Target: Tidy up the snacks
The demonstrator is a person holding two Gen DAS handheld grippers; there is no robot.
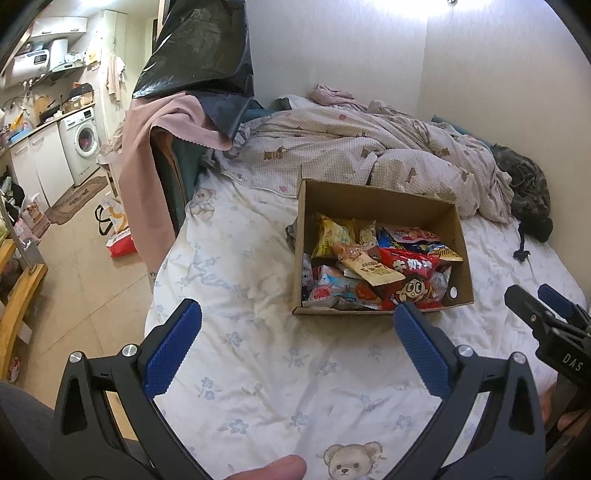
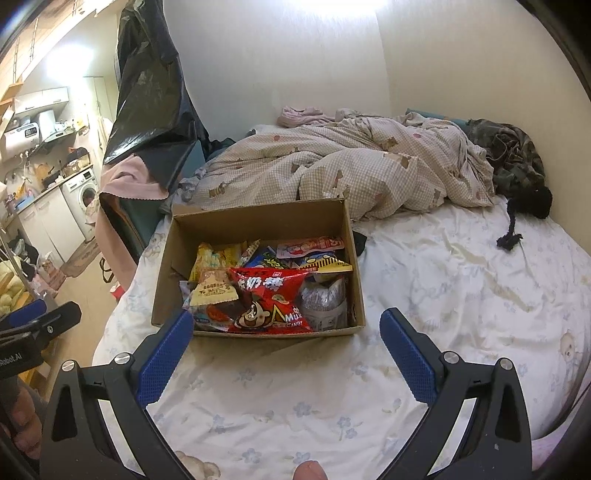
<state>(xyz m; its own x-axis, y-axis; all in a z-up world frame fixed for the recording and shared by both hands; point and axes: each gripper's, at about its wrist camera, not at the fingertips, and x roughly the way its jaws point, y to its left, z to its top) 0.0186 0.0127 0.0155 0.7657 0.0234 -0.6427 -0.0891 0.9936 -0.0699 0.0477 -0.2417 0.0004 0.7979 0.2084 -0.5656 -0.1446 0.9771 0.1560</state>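
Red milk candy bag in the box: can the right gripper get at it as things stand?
Probably yes. The red milk candy bag lies on top of the pile in the open box, and the right gripper, jaws wide, faces it unobstructed.

Bright room light, bendy round pictures

A strong light glared white on the far wall (image 1: 406, 14) at the top. The bed sheet (image 2: 443, 266) looked evenly lit with soft shadows. Both pictures curved at the edges, with dark corners. The near parts were sharp, the far left kitchen (image 1: 55, 122) a bit fuzzy.

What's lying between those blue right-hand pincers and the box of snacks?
Nothing: only bare flowered bedsheet lies between the open right gripper and the cardboard box, as the right wrist view shows.
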